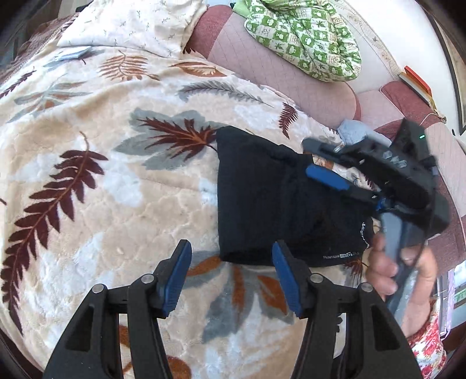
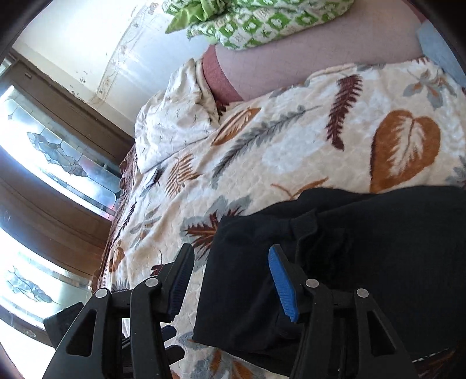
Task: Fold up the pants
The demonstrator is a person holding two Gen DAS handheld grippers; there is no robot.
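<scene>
The pants [image 1: 271, 204] are laid on the blanket [image 1: 116, 175], right of centre in the left wrist view. A pillow [image 1: 131, 23] is set at upper left, and a bundled cloth [image 1: 305, 38] at the top, behind the blanket.

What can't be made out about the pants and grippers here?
- Pants, right wrist view: far side cut off by the edge.
- Waistband print, left wrist view: too small.
- Right gripper, left wrist view: motion-blurred.
- Left gripper: open, nothing hidden.
</scene>
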